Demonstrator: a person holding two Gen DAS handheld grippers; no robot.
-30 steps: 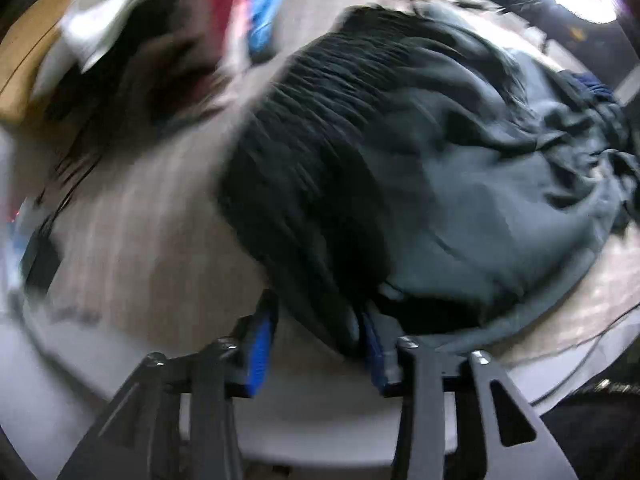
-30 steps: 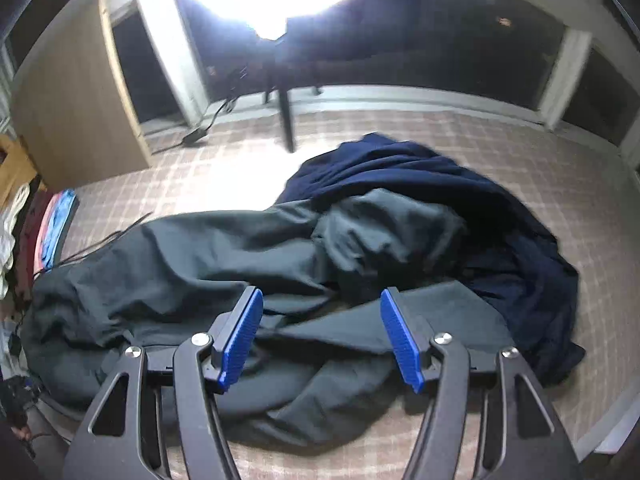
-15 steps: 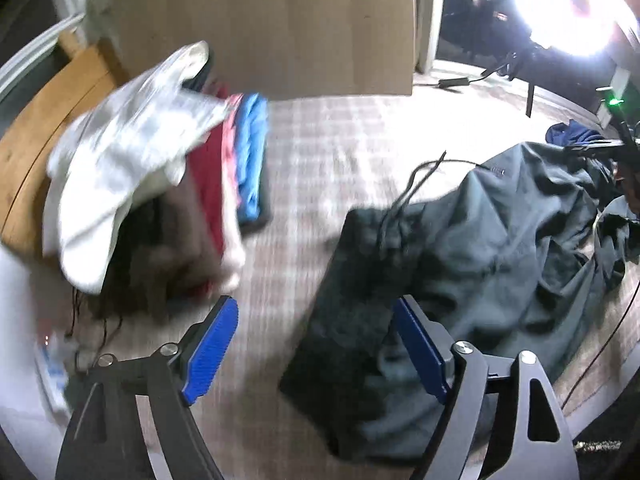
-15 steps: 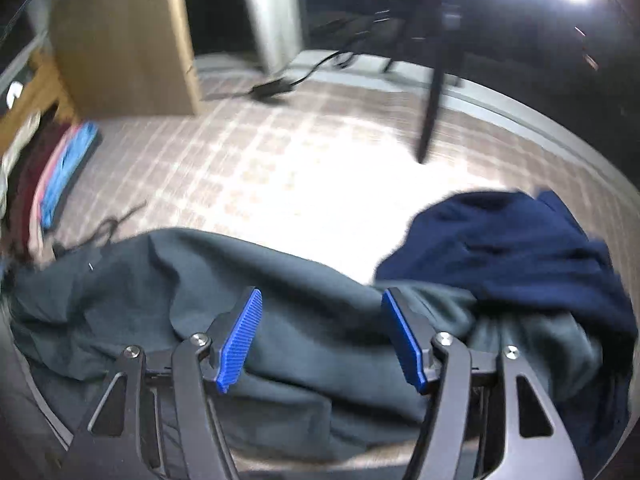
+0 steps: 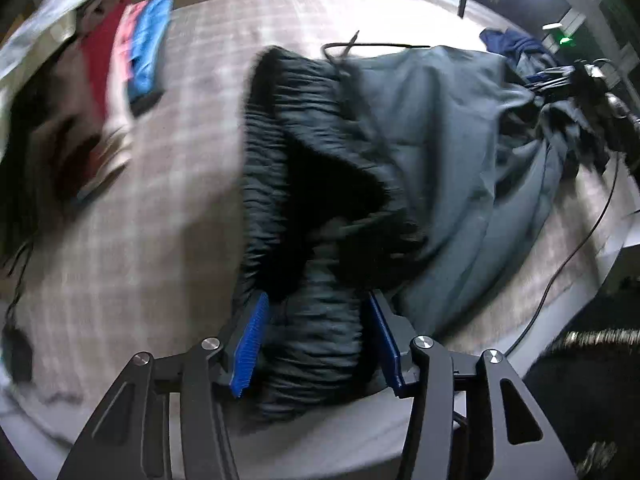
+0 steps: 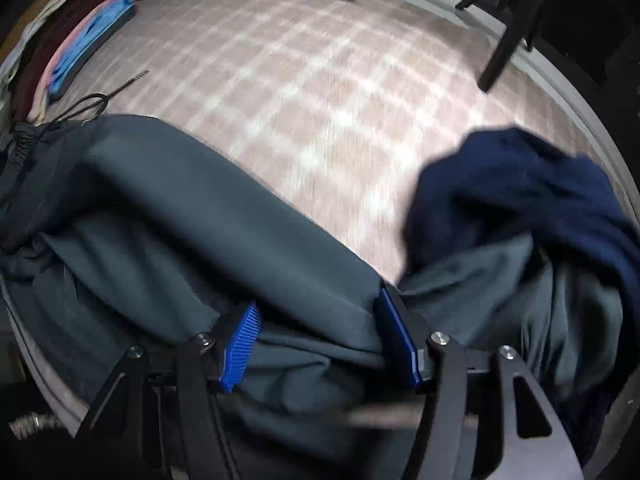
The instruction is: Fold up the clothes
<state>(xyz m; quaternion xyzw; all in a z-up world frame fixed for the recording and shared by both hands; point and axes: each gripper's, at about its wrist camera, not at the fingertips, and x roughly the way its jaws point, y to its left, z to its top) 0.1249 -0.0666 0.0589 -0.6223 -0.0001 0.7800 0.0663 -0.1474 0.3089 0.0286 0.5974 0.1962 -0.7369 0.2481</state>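
The left gripper (image 5: 316, 340) is straddling the gathered, ribbed waistband of the dark grey-green drawstring trousers (image 5: 440, 152); the blue ribbed pads (image 5: 250, 344) are sitting moderately wide apart with the bunched cloth filling the gap, though motion blur is hiding whether they are pressing it. The trousers are lying across the pink-and-white checked bed cover (image 5: 160, 216), running from 6 o'clock toward 2 o'clock in the left wrist view, their black drawstring (image 5: 360, 45) trailing at 12 o'clock. A stack of folded clothes in red, pink and blue (image 5: 132, 48) is lying at 10 o'clock.

The right gripper (image 6: 320, 340) is likewise sitting around a fold of the same trousers (image 6: 200, 216), its pads spread fairly wide with cloth between them; a firm grip cannot be confirmed. A crumpled navy blue garment (image 6: 520, 192) is resting at 3 o'clock, overlapping the trousers. No legible writing or brand marks are showing.
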